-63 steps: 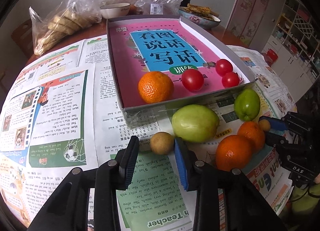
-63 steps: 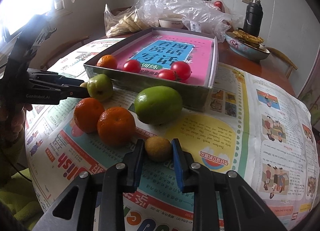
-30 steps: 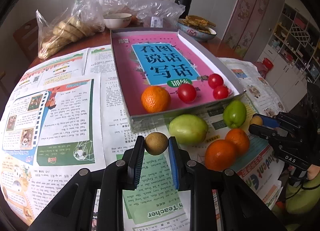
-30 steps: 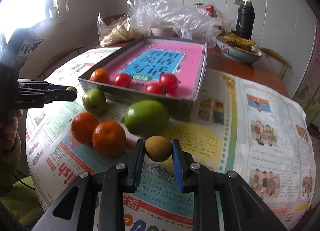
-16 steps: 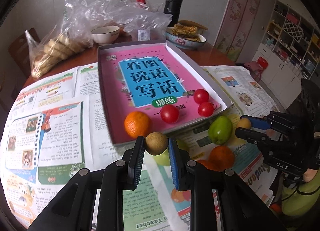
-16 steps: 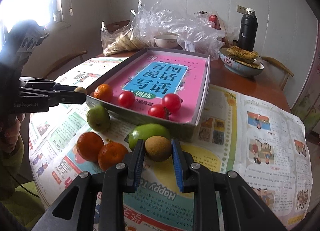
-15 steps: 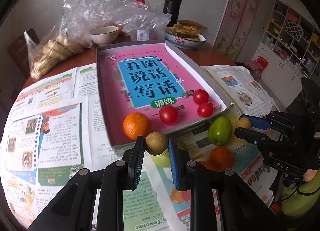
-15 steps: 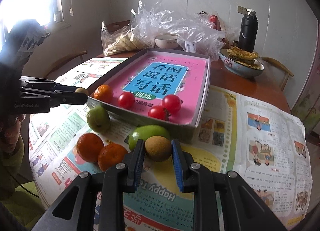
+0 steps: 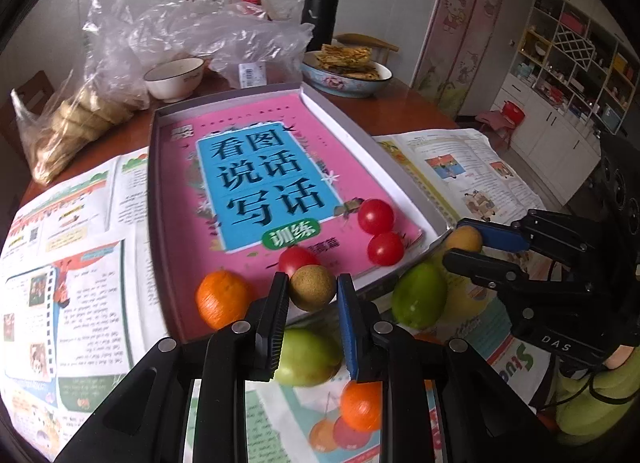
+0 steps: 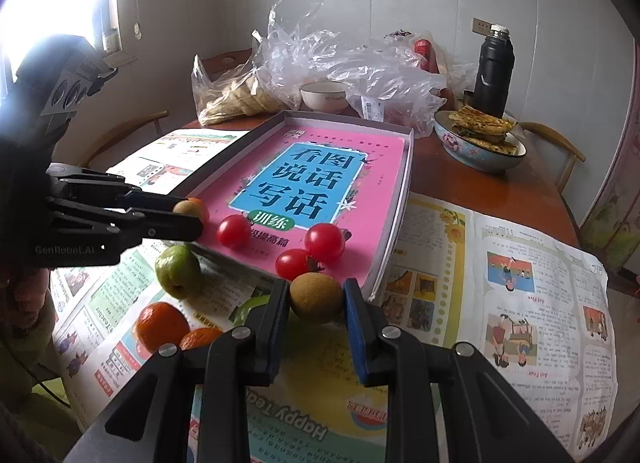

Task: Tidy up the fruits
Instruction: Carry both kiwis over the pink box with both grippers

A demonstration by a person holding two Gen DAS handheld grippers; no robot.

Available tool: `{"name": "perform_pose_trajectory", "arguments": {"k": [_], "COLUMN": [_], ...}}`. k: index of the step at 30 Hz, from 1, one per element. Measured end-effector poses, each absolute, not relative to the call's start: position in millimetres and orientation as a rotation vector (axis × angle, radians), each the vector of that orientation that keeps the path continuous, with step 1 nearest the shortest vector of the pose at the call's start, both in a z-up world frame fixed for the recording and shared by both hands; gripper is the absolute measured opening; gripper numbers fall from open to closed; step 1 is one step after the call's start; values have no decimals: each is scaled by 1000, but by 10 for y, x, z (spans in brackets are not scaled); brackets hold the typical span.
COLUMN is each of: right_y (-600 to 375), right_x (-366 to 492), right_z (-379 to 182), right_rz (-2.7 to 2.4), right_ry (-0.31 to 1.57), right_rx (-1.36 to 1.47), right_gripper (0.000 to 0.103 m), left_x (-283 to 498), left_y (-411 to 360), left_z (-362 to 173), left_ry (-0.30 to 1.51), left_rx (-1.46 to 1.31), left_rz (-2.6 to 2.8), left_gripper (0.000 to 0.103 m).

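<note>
Brown-skinned small fruit [image 9: 313,287] sits pinched in the left tongs [image 9: 312,291]; the right tongs [image 10: 316,297] clamp a second one [image 10: 316,297], both raised near the tray's [image 9: 154,199] 6 o'clock rim. Inside lie an orange [image 9: 222,297] and three tomatoes [image 9: 375,216]. Judging by this, the green fruits [image 9: 418,295] and oranges [image 10: 161,327] on the surface remain.

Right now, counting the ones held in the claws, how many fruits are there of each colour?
Red tomatoes: 3
Oranges: 3
Green fruits: 2
Brown fruits: 2
Total: 10
</note>
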State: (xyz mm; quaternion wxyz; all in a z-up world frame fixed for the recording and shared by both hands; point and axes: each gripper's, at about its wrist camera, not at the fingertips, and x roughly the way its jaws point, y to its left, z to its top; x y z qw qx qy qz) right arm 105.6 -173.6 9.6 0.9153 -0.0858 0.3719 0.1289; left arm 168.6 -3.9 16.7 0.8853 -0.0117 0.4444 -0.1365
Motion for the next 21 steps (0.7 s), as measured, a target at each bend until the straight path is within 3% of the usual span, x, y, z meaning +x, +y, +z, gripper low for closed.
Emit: {"name": "perform_pose_trajectory", "arguments": {"k": [21], "right_y": [-1832], "right_x": [1308], "right_z": [98], "right_rz": [260], "right_ry": [770], "right_rx": [-164], "right_gripper": [28], "left_x": [2036], "left_y": [-368], "left_z": [26], "left_ry": [981], "left_rx": [-1], "left_rz": [-347], "left_gripper": [24]}}
